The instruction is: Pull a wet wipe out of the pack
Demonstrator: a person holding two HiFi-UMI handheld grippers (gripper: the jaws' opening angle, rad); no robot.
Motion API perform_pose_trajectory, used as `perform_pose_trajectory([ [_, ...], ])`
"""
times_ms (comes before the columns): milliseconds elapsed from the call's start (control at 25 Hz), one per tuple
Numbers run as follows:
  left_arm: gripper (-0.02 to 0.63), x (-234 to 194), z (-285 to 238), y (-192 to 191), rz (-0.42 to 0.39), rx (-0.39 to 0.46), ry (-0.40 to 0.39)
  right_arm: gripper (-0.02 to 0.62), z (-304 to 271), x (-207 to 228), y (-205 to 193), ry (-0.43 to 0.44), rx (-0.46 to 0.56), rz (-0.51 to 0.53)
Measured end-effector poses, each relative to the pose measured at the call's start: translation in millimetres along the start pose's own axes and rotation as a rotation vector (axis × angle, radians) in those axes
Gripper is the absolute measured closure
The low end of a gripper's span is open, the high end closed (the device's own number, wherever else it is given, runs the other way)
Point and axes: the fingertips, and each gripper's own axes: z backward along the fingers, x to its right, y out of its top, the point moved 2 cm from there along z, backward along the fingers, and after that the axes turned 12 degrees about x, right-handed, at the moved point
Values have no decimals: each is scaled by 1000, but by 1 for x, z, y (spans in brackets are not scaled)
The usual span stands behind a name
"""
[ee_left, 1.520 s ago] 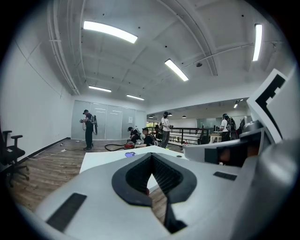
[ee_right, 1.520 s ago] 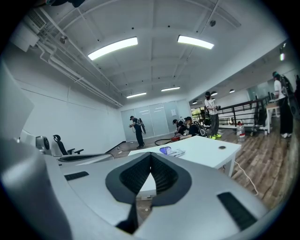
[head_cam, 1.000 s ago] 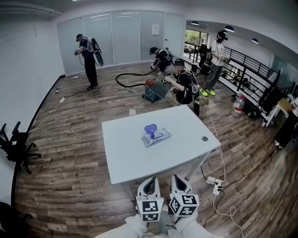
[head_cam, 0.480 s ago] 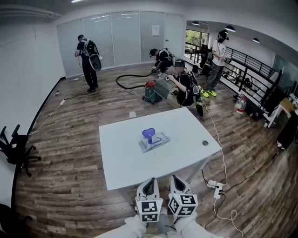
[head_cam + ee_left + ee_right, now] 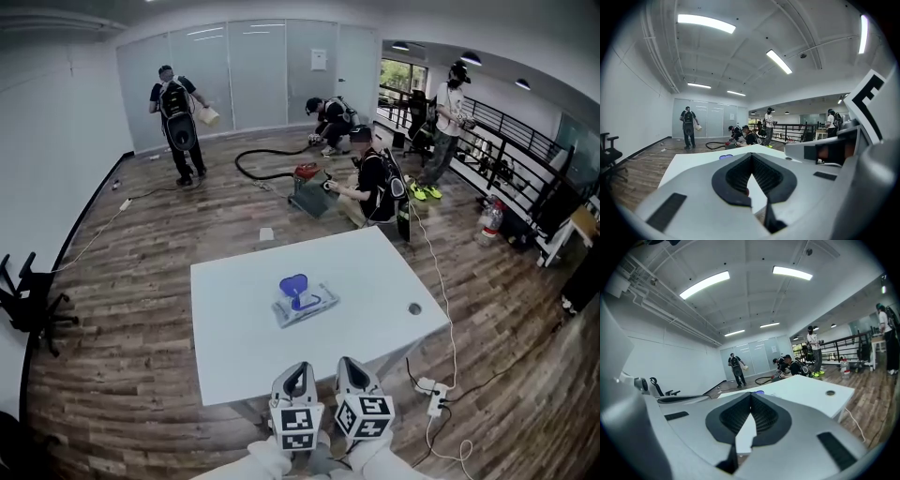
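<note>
Nearer now, flat plastic pack point(image 5: 305, 302) (rounded blue lid point(image 5: 293, 284)).

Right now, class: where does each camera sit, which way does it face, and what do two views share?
Head view: on the person's head, looking steeply down at the table and wet wipe pack; sleeves, left gripper and right gripper show.
Left gripper view: on the left gripper, looking roughly level over its closed fingers across the table.
Right gripper view: likewise, over its own closed fingers.
Shared: all show the table and people beyond.
</note>
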Motion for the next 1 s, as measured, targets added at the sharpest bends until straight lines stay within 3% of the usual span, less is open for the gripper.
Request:
perform_pose_trajectory([
  [440,606,-10,-83,9,-5,17,55,586,-78,32,19,58,-5,-4],
  [1000,606,-13,-145,-2,1,6,109,586,-136,58,21,132,-41,14],
])
